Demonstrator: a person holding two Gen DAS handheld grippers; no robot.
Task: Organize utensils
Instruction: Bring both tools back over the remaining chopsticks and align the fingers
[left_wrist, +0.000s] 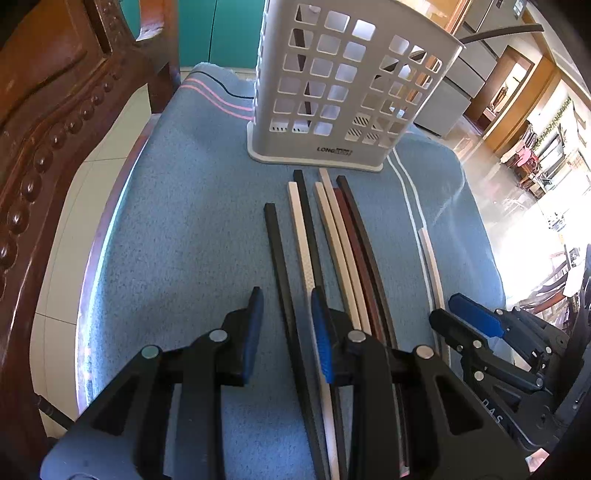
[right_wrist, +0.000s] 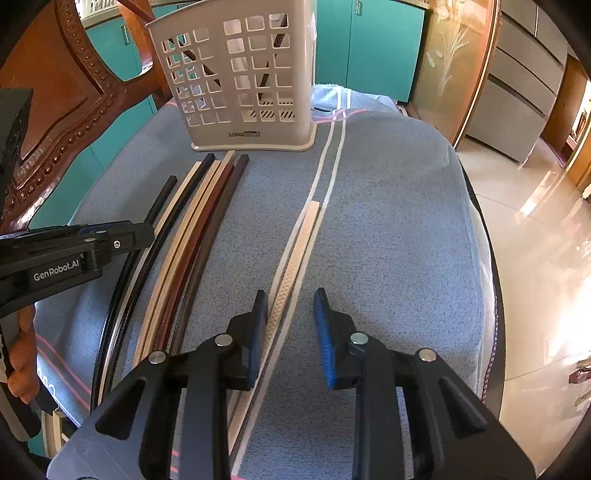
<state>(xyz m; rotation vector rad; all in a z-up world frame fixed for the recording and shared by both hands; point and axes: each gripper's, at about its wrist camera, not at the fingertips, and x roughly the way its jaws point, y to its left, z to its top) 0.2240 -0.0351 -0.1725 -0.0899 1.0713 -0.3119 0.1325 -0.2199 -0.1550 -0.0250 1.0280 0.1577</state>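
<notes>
Chopsticks (left_wrist: 332, 236) of square section in black, cream, beige and dark red-brown plastic lie side by side in a loose bundle on the blue towel (left_wrist: 184, 240) that covers the worktop, their long axes running from the cameras toward the pale perforated plastic utensil holder (left_wrist: 340, 85), their far ends stopping just short of its base. One black chopstick (left_wrist: 275, 251) lies a little apart on the left of the bundle, parallel to the rest. A single cream chopstick with a cross-hatched grip (right_wrist: 291, 273) lies well apart to the right, along the towel's white stripes, pointing the same way. The left hand-held gripper (left_wrist: 286, 317) hangs over the near part of the bundle, jaws apart, the black chopstick running between its blue pads without visible contact. The right hand-held gripper (right_wrist: 291, 321) has its jaws apart as well, the lone cream chopstick passing just beside its left pad; whether it touches cannot be told.
</notes>
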